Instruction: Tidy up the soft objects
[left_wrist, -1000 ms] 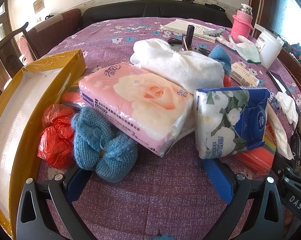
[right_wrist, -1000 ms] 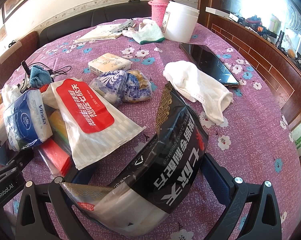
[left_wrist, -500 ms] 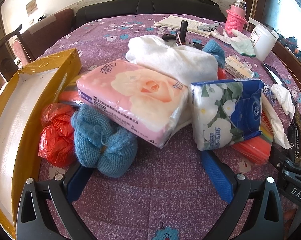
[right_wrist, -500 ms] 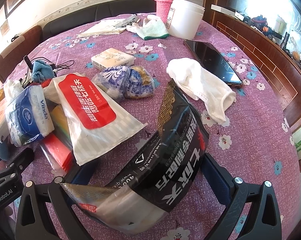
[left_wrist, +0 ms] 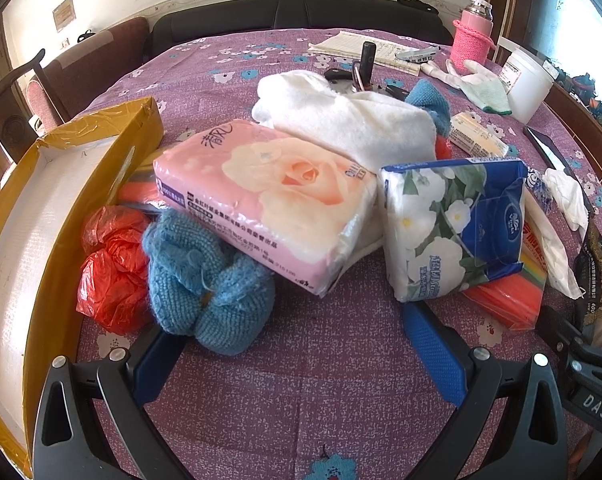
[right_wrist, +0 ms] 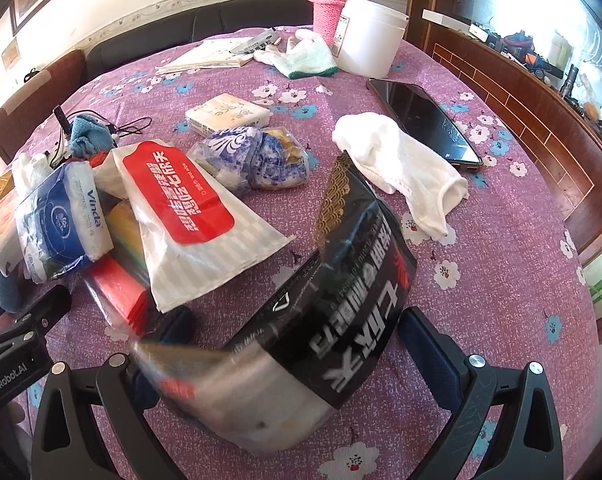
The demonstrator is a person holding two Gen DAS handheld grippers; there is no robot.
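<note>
My right tool [right_wrist: 297, 344] is spread w/ the black packet [right_wrist: 341, 280] lying loose between the fingers, long axis running 12-to-7. Left tool [left_wrist: 293, 344] also spread, empty; the yellow box [left_wrist: 61, 184] sits at its 10 o'clock, so left is nearer.

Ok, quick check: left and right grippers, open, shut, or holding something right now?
Left gripper: open, holding nothing.
Right gripper: open around the black packet; a grip cannot be told.

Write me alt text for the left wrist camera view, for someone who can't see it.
The open left tool hovers over a purple flowered tablecloth, facing a pile of soft goods: a pink tissue pack, a blue and white tissue pack, a blue knitted bundle, a red plastic bag and a white towel. A yellow cardboard box lies open on the left.
</note>
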